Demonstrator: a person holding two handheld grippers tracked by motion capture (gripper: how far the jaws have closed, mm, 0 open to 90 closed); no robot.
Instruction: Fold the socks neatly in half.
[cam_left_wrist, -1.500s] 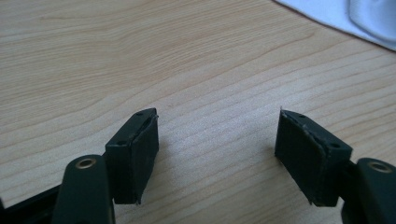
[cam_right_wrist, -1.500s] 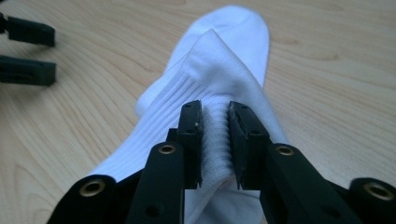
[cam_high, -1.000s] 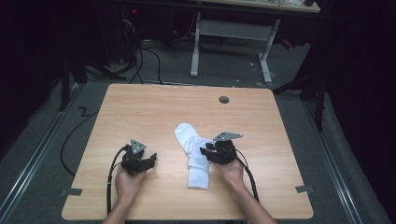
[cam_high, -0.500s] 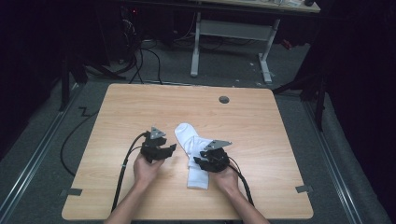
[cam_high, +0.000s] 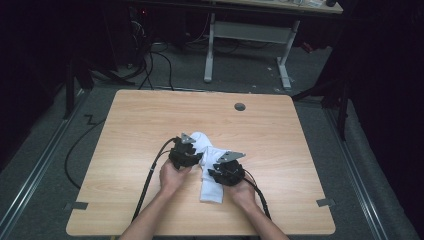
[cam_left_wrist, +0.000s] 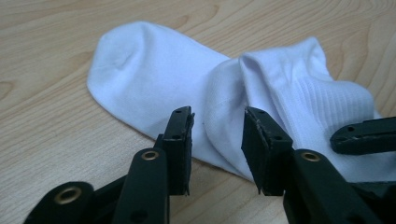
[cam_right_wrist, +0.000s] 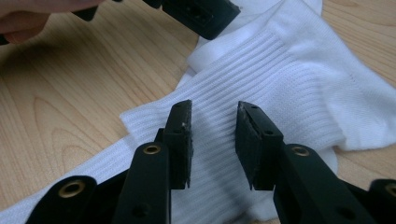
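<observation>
Socks (cam_high: 207, 165), white and lying one across the other, sat near the middle of a wooden table (cam_high: 280, 135), seen from above, with a person's two hands working over them. Compared with a second earlier, the left gripper (cam_high: 190, 150) had travelled in from the bare wood at the left and now hung over the smooth toe end of the upper sock, while the right gripper (cam_high: 222, 167) had barely shifted above the ribbed cuff. Both sets of jaws had just been closing; in each gripper view they stood partly apart with white fabric showing between them, the pads not yet pressing on it. Judging by this, both hands were about to pinch the cloth, probably to lift or fold the pair.
</observation>
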